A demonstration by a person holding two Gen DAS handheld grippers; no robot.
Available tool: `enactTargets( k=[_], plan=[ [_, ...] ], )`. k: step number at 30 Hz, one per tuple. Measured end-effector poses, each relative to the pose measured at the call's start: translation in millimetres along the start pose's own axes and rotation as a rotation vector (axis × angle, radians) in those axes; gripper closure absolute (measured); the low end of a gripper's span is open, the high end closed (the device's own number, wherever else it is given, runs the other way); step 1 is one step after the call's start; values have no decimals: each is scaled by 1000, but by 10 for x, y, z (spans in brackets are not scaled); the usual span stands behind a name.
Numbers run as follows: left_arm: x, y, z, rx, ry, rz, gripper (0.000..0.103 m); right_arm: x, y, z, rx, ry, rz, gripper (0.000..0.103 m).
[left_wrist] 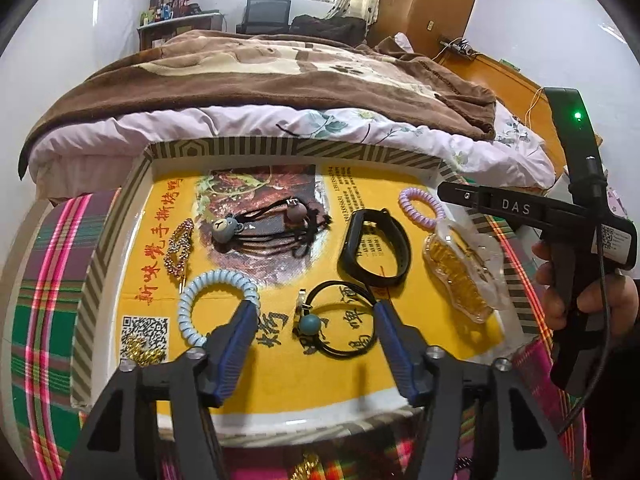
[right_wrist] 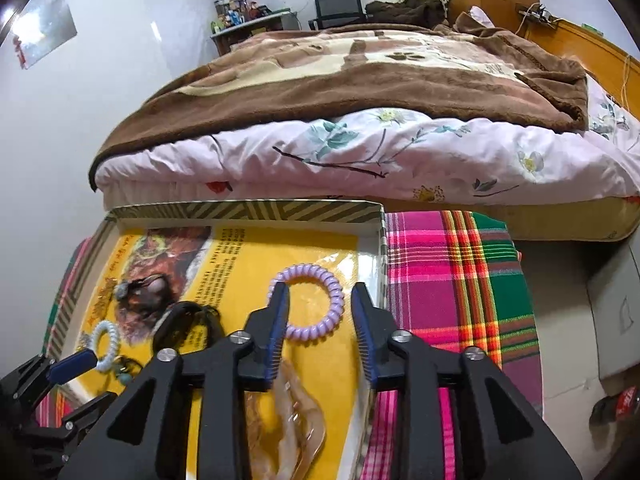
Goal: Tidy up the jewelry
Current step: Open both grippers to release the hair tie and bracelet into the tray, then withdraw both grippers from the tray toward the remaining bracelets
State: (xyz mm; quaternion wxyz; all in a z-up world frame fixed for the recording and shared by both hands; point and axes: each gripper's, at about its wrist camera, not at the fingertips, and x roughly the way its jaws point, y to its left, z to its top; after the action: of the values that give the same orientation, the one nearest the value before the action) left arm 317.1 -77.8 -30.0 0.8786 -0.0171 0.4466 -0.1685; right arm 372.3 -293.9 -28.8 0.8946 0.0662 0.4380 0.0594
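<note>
A shallow box lid (left_wrist: 224, 148) with a yellow printed floor holds the jewelry. My left gripper (left_wrist: 316, 308) is open above a black hair tie with a teal bead (left_wrist: 312, 324); its left finger lies by a pale blue spiral hair tie (left_wrist: 212, 284). Also inside are a black wristband (left_wrist: 374, 252), a rhinestone clip (left_wrist: 180, 250), bear hair ties (left_wrist: 264, 226), a purple spiral hair tie (left_wrist: 420, 206) and a clear bag of gold pieces (left_wrist: 460, 272). My right gripper (right_wrist: 320, 294) is open over the purple spiral tie (right_wrist: 316, 328), its left finger touching the ring.
The lid rests on a plaid cloth (right_wrist: 448, 280) in front of a bed (right_wrist: 360, 148) with a brown blanket. Gold beads (left_wrist: 144, 350) lie at the lid's near left corner. A white cabinet (right_wrist: 616, 308) stands at the right.
</note>
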Motion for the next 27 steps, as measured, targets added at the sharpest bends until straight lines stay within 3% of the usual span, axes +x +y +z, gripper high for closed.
enactTargets(
  k=[19, 27],
  plan=[
    [-817, -157, -356, 16, -83, 32, 40, -926, 185, -408, -10, -117, 80, 69],
    [-1150, -190, -572, 10, -118, 27, 36, -1274, 276, -756, -31, -143, 118, 69]
  ],
)
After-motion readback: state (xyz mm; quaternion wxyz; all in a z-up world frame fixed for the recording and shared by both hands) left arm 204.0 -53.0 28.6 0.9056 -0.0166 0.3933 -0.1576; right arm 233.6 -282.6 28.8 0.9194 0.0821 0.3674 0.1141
